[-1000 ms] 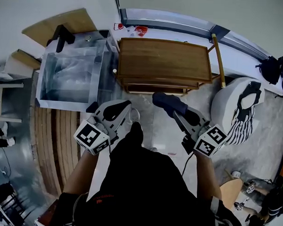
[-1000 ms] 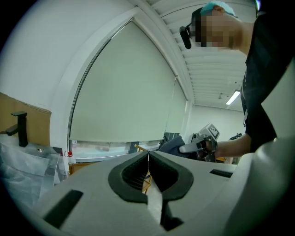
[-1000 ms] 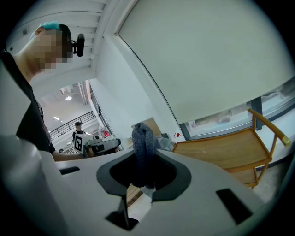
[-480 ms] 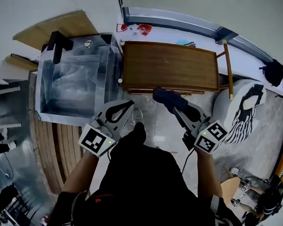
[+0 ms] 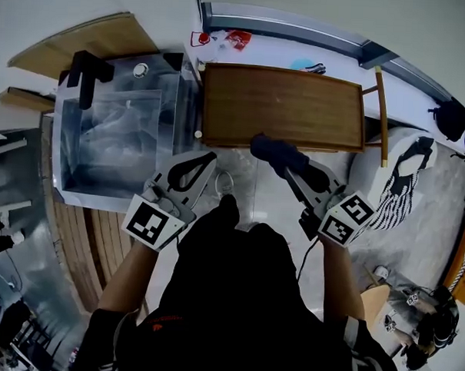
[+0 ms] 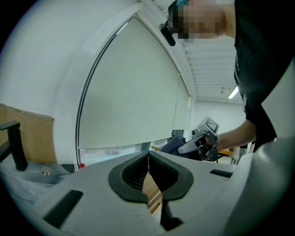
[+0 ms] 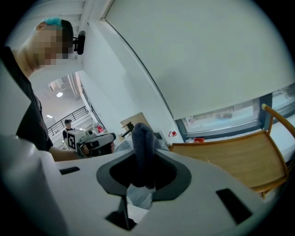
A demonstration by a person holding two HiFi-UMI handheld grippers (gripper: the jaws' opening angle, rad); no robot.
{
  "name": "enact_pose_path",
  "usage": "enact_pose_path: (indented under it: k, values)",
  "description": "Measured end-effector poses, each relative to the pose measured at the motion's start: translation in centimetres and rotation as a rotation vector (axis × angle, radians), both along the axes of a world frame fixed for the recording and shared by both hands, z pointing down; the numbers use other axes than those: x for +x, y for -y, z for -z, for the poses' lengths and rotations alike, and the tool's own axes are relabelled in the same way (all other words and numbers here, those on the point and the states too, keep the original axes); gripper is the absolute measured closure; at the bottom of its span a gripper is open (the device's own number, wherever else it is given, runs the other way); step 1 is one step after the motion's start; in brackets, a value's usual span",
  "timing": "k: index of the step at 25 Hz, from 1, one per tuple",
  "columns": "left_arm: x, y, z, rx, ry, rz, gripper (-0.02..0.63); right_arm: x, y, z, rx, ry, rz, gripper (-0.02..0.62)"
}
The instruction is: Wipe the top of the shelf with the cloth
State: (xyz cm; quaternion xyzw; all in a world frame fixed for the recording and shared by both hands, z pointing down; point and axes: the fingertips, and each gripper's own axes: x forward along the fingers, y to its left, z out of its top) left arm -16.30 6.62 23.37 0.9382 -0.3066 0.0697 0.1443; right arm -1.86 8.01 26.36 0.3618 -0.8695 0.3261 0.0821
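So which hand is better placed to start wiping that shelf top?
Right. The right gripper clamps the cloth at the front edge of the shelf; the left gripper is shut, empty, near its left corner.

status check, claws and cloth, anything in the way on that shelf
Right claw shut on cloth, at front edge of shelf; contact unclear. Left claw shut, empty. Top bare, nothing in the way.

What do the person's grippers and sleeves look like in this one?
The left gripper and right gripper are light grey plastic with black ribbed jaw pads. Each carries a white cube printed with black square markers. A thin black cable runs back from the right one. The person wears a black short-sleeved top.
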Motion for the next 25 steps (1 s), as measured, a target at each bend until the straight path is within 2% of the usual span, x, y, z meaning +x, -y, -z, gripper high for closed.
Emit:
enact_pose_path:
  k: [16,25]
  values:
    - [-1.0,3.4,-2.2,-0.024,0.011,0.053,0.586,0.1,3.8,-1.9,-0.005,-0.021,0.017,0.518]
    - [0.2,6.3,-4.7,-0.051,0.023,0.137,0.586,0.9,8.3,-3.9,0.013,-0.03,0.078,0.517]
